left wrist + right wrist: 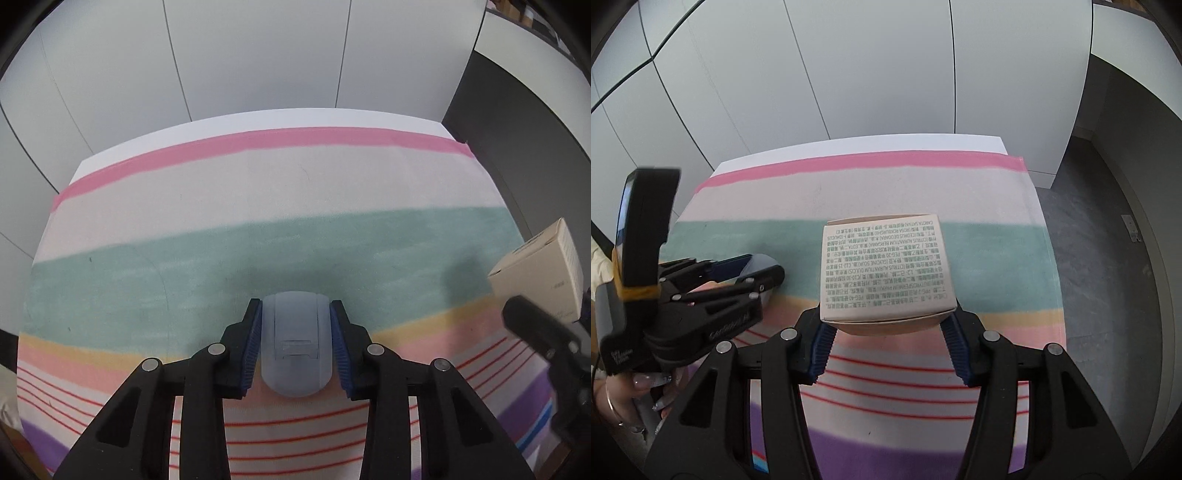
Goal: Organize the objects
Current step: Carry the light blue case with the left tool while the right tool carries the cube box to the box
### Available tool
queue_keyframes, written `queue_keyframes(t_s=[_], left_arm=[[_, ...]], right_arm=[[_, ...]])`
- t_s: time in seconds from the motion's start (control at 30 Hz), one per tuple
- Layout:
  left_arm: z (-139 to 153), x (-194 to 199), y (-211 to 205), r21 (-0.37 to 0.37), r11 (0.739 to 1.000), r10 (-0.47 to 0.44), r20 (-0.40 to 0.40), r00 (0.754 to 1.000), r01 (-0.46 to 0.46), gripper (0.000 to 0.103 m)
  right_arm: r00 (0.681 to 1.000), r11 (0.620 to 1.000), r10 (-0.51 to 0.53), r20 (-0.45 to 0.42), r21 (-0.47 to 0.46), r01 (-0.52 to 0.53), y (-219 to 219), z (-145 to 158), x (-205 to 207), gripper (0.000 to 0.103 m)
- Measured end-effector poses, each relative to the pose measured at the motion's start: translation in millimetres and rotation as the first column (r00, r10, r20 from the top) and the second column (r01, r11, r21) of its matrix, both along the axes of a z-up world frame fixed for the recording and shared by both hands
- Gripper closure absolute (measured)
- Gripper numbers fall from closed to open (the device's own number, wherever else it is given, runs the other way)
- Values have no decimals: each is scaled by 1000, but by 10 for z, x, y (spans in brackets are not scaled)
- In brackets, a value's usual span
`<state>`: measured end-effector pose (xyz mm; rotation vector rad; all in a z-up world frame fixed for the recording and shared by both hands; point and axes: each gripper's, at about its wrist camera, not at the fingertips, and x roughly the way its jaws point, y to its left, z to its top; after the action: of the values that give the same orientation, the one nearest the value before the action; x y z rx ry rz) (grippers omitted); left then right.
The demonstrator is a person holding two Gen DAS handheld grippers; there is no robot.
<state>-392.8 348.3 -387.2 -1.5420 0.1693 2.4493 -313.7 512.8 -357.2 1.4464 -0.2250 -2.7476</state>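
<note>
My left gripper [295, 332] is shut on a pale blue-grey plastic case [294, 343] with a rounded end, held above the striped cloth. My right gripper [888, 325] is shut on a beige carton box [886, 269] with small printed text on top, held above the cloth. In the left wrist view the box [539, 273] shows at the right edge with the right gripper's finger below it. In the right wrist view the left gripper [753, 273] shows at the left with the case [762, 263] between its pads.
A table covered by a striped cloth [258, 192] in pink, white, teal, yellow, red lines and purple. White panelled wall [258, 55] behind the table. Dark grey floor [1100, 240] to the right of the table.
</note>
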Motion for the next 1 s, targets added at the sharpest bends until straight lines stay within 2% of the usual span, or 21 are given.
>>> queue_keyframes(t_s=[0.07,0.23,0.43,0.57,0.77,0.87,1.0], left_arm=[[48,63,-4,-33,999,-2,-16,1000,1,67],[290,110,-96,-60,998,12,-25,1000,-13,67],[907,199,-308,-32,998,47,-70,996,-50,67],[1407,279,-417,-7,999,43,-112,993,-44,67],[2132,506,-662,35,998,58,-162,985,-53,67],[2538,665,-782,78,996,59,-187,981,-45,67],[2974,900,-922,97,994,69,-224,972,-48,67]], right_arm=[[1000,1000,3,4,7,-3,-35,20,18,48],[1000,1000,-6,9,27,5,-167,80,11,48],[999,998,-38,5,48,38,-273,422,64,48],[998,995,-42,-36,84,45,-354,826,142,48],[993,991,-31,-115,124,45,-527,1599,334,48],[985,985,-34,-167,160,61,-578,2018,509,48],[975,984,-41,-217,162,77,-630,2448,758,48]])
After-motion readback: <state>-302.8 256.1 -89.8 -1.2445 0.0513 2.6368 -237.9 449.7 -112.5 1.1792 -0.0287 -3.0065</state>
